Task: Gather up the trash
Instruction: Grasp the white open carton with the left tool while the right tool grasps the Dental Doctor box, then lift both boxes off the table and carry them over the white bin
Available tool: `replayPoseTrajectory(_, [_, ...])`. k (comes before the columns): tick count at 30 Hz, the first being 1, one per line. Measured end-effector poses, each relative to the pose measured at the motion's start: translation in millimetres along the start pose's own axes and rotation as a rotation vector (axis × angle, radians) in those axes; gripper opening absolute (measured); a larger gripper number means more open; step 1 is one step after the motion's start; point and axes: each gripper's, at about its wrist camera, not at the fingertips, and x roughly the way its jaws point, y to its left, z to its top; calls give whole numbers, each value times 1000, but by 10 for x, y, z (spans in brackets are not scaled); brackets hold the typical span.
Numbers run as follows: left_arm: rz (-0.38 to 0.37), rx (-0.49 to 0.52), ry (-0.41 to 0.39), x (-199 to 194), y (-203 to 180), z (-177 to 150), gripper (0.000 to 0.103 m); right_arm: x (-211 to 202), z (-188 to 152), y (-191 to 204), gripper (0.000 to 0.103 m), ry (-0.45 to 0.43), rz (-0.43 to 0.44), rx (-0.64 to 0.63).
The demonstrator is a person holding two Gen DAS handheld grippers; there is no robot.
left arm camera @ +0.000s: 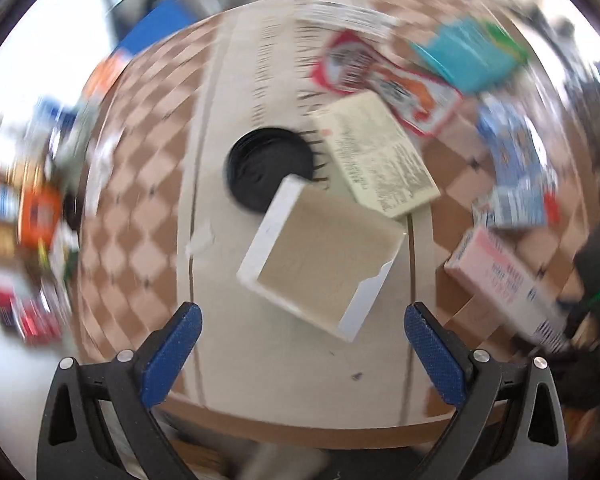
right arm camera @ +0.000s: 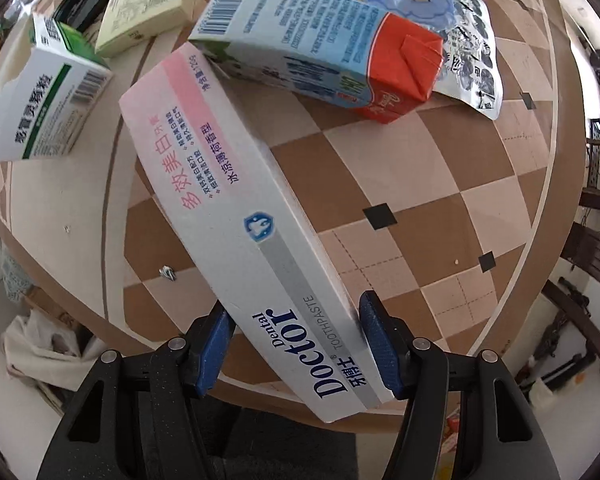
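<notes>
Fingers of the right gripper (right arm camera: 296,344) clamp one pink-and-white toothpaste box (right arm camera: 236,216), at lower centre of its frame. Left gripper (left arm camera: 302,354) fingers stand apart and empty above one open white box (left arm camera: 320,256) at centre. One milk carton (right arm camera: 320,48) lies on the checkered surface (right arm camera: 420,208).

Beside the white-and-pink toothpaste box (right arm camera: 236,208), the table (right arm camera: 400,184) wears a brown-and-tan checkerboard. Beyond the box lies a pale-blue carton (right arm camera: 312,40) with a red end (barcode in dark blue). Left of it, a white box (right arm camera: 40,116) striped green, apparently.
</notes>
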Motion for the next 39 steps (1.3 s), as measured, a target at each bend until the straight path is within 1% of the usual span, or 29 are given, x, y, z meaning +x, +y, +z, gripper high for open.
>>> replayPoseTrajectory(1, [25, 60, 14, 70, -51, 60, 103, 59, 7, 34, 69, -2, -12, -9])
replayPoseTrajectory(2, [25, 98, 34, 140, -56, 99, 103, 87, 11, 34, 71, -3, -15, -13])
replayPoseTrajectory(3, [27, 124, 55, 225, -64, 143, 103, 97, 12, 107, 71, -4, -16, -12])
replayPoseTrajectory(5, [25, 155, 97, 382, -81, 218, 103, 125, 41, 95, 72, 2, -15, -15])
replayPoseTrajectory(7, [-3, 164, 131, 485, -69, 238, 103, 170, 73, 76, 72, 5, -7, -11])
replayPoseTrajectory(8, [-18, 165, 150, 554, -74, 253, 103, 117, 204, 46, 72, 11, -5, -8])
replayPoseTrajectory(10, [-29, 167, 181, 694, -95, 299, 103, 155, 180, 106, 72, 19, 4, -3])
replayPoseTrajectory(11, [-30, 166, 186, 726, -110, 278, 103, 193, 186, 71, 72, 24, 9, 1])
replayPoseTrajectory(12, [-34, 162, 190, 760, -118, 282, 103, 219, 200, 26, 72, 27, 13, 3])
replayPoseTrajectory(14, [-53, 149, 167, 759, -127, 293, 96, 199, 233, -9, 72, 21, 14, -4])
replayPoseTrajectory(16, [-58, 138, 149, 725, -126, 306, 93, 215, 224, 6, 71, 9, 12, -15])
replayPoseTrajectory(18, [-53, 123, 129, 692, -138, 318, 93, 212, 209, 34, 65, -16, 3, -30])
replayPoseTrajectory(20, [-46, 102, 113, 653, -155, 292, 92, 222, 188, 108, 64, -29, 12, -40])
replayPoseTrajectory(24, [-40, 41, 102, 577, -161, 178, 91, 174, 143, 45, 63, -61, 46, -49])
replayPoseTrajectory(27, [-50, -12, 94, 502, -143, 111, 91, 120, 112, 4, 62, -82, 76, -44])
replayPoseTrajectory(34, [-59, -148, 41, 200, -8, -207, 91, -114, -93, -293, 60, -125, 171, -12])
replayPoseTrajectory(39, [-94, -258, 12, 37, 102, -597, 91, -324, -362, -355, 59, -162, 241, 41])
